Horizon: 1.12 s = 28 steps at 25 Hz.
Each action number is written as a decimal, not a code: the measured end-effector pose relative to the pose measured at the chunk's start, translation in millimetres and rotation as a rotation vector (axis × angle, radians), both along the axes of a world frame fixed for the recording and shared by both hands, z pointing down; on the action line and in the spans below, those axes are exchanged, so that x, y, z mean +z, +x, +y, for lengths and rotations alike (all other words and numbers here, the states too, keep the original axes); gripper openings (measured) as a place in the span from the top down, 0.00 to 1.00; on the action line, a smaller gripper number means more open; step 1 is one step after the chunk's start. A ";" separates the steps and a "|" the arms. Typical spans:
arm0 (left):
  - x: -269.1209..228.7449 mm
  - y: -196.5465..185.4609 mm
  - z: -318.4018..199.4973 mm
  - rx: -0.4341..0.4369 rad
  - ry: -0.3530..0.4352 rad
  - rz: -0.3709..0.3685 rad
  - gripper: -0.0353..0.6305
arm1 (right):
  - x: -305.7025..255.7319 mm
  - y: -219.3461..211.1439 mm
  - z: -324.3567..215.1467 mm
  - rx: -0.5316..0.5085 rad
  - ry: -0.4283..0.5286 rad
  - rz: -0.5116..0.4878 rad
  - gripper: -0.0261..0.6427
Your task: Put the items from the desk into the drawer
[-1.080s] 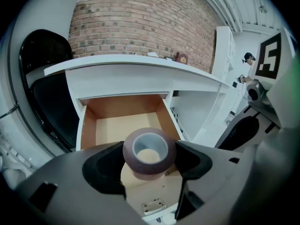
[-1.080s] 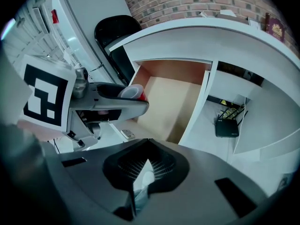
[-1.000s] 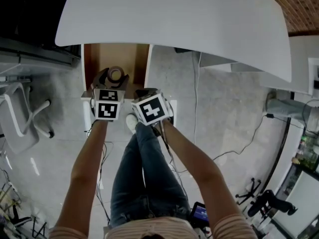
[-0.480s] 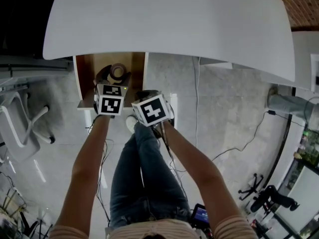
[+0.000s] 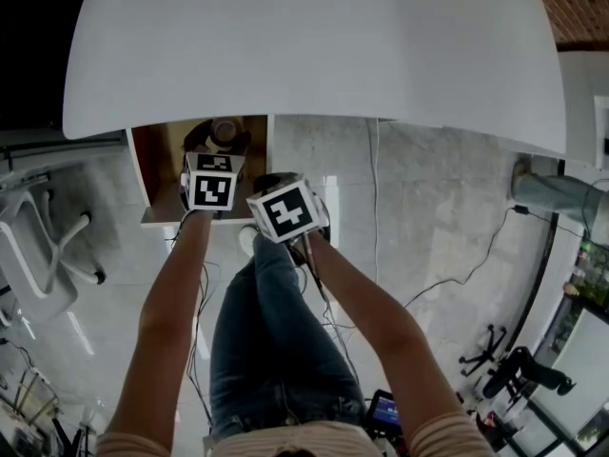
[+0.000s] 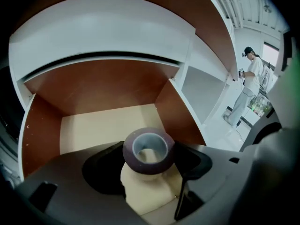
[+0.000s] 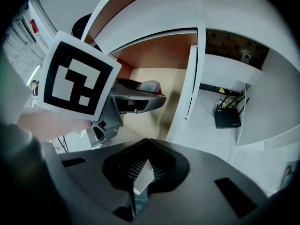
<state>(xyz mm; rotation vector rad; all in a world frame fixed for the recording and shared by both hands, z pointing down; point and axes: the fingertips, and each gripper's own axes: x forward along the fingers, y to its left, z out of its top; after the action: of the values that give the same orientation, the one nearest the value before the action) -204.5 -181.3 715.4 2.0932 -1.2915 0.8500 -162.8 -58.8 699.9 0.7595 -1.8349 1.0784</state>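
A dark roll of tape [image 6: 147, 151] sits clamped between the jaws of my left gripper [image 6: 148, 162], which is shut on it. It hangs over the beige floor of the open drawer [image 6: 101, 123], which has brown inner walls. In the head view the tape [image 5: 225, 131] and the left gripper [image 5: 222, 144] are over the drawer [image 5: 152, 160], just below the white desk top [image 5: 314, 46]. My right gripper [image 7: 139, 172] is shut with nothing in it, just right of the left gripper [image 7: 137, 101] and outside the drawer's white side wall [image 7: 190, 93].
A black router [image 7: 227, 118] and cables lie on the floor to the right of the drawer unit. A white chair [image 5: 38, 246] stands at the left. A person [image 6: 248, 86] stands far off on the right. My legs are below the grippers.
The left gripper has carried the tape a little further in over the drawer, toward the desk. The right gripper has hardly moved.
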 end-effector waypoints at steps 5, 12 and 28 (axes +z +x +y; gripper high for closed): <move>16.6 6.0 -13.5 0.041 -0.005 -0.027 0.47 | 5.8 -1.4 -7.7 0.002 0.000 -0.001 0.94; 34.0 7.5 -22.9 0.045 -0.029 -0.044 0.47 | 18.9 6.0 -9.9 0.001 -0.020 0.018 0.94; 48.8 1.7 -7.2 0.053 -0.066 -0.078 0.47 | 22.4 4.5 -6.9 -0.006 -0.038 0.013 0.94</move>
<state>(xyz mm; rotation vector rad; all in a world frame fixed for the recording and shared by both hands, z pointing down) -202.8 -188.4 764.2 2.0688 -1.2347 0.9929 -158.3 -65.7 722.2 0.7372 -1.7994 1.0990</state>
